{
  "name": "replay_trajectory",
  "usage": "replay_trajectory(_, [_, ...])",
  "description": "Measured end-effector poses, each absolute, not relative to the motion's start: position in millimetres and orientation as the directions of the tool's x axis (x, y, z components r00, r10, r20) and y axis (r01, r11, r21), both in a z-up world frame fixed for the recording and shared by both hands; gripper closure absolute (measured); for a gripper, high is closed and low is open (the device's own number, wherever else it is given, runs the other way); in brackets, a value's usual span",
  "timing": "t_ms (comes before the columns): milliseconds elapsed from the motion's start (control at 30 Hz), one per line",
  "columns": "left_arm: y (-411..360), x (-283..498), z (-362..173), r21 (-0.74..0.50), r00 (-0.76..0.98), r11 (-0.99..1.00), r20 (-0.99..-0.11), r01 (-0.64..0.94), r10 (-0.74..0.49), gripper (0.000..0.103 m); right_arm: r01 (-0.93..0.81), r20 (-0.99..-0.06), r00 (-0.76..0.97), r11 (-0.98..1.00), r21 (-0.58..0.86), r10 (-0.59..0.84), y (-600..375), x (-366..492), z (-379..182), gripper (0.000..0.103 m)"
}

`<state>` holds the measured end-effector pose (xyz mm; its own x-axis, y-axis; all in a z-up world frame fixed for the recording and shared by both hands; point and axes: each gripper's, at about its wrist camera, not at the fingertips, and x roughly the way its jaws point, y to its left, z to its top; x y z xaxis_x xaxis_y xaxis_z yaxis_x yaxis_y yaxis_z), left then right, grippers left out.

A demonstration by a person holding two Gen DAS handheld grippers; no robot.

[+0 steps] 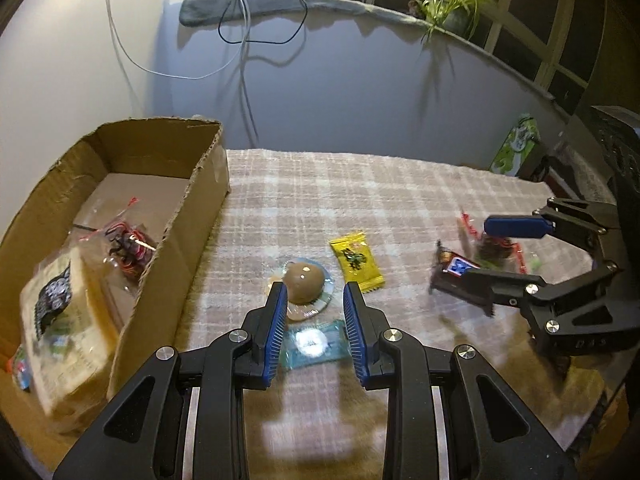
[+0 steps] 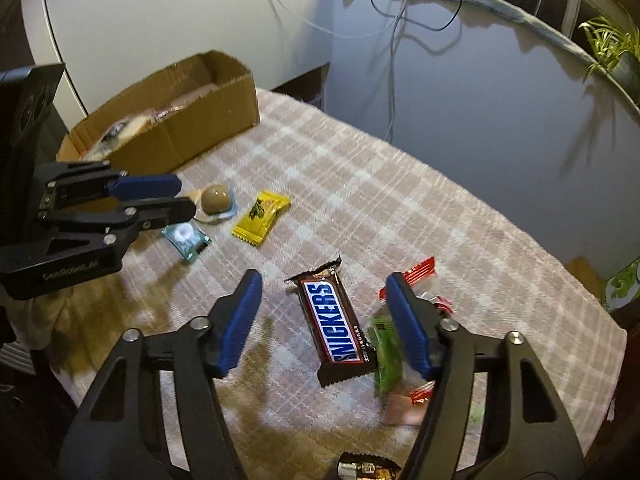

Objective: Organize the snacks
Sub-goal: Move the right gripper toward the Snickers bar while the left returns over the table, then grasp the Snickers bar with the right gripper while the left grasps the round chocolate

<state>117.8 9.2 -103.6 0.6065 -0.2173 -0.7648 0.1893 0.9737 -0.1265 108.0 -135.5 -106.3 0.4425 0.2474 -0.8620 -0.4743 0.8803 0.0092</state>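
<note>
- The cardboard box stands at the far left of the checked tablecloth and serves here as the landmark; it already holds a large pale packet and a clear bag with red ties.
- Nearest to the box's right wall lies a brown dome-shaped jelly cup on its clear rim.
- Just to the right of the cup, further from the box, lies a yellow sweet packet.
- A small teal-wrapped mint lies just on the near side of the cup, also close to the box.
- The left gripper hangs over the cup and the mint with its blue fingers a modest way apart; nothing is clamped between them, and the cup shows in the gap beyond their tips.
- Well away from the box, towards the right side of the cloth, lies a Snickers bar, label up.
- Beside the bar, on the side away from the box, lie a green packet and clear wrappers with red ends, partly hidden by a finger and blurred.
- The right gripper stands over the Snickers bar with its jaws about half open and the bar between them; neither pad touches the wrapper.
- At the near edge of the cloth, far from the box, a dark and gold wrapper shows only in part.
</note>
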Motion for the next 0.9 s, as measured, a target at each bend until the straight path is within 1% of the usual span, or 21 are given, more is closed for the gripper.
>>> replay_trajectory(200, [4, 130, -112, -0.099, 0.598, 0.978, -0.779, 0.183, -0.191, 0.076, -0.48, -0.869, 0.428, 0.877, 0.014, 0.248, -137, 114, -116, 0.043])
replay_trajectory(333, [-1, 134, -118, -0.075, 0.592, 0.979, -0.787, 0.189, -0.174, 0.076, -0.491, -0.876, 0.42, 0.871, 0.0, 0.236, -135, 116, -120, 0.049])
replay_trajectory(400, [-1, 137, -121, -0.064, 0.591, 0.98, -0.79, 0.189, -0.166, 0.079, -0.495, -0.881, 0.414, 0.869, -0.007, 0.229, -135, 117, -123, 0.052])
replay_trajectory(500, [-2, 138, -121, -0.053, 0.596, 0.98, -0.787, 0.19, -0.158, 0.079, -0.5, -0.887, 0.405, 0.866, -0.011, 0.223, -133, 118, -126, 0.054])
replay_trajectory(567, [-4, 138, -121, -0.038, 0.601, 0.98, -0.785, 0.197, -0.151, 0.079, -0.506, -0.891, 0.399, 0.862, -0.018, 0.216, -131, 117, -128, 0.057])
replay_trajectory(600, [-6, 137, -121, -0.028, 0.605, 0.979, -0.783, 0.201, -0.147, 0.079, -0.51, -0.895, 0.393, 0.86, -0.021, 0.211, -130, 117, -130, 0.062])
replay_trajectory(633, [-7, 135, -122, -0.017, 0.61, 0.979, -0.78, 0.205, -0.141, 0.079, -0.512, -0.898, 0.387, 0.859, -0.023, 0.207, -128, 117, -132, 0.069])
replay_trajectory(667, [-8, 136, -122, -0.014, 0.612, 0.979, -0.778, 0.206, -0.14, 0.079, -0.514, -0.903, 0.379, 0.857, -0.023, 0.203, -127, 117, -135, 0.07])
replay_trajectory(733, [-7, 136, -122, -0.022, 0.613, 0.979, -0.777, 0.203, -0.145, 0.08, -0.517, -0.9, 0.386, 0.856, -0.03, 0.202, -126, 115, -135, 0.072])
replay_trajectory(900, [-7, 136, -121, -0.029, 0.618, 0.98, -0.772, 0.198, -0.147, 0.08, -0.513, -0.896, 0.388, 0.858, -0.016, 0.215, -127, 113, -133, 0.074])
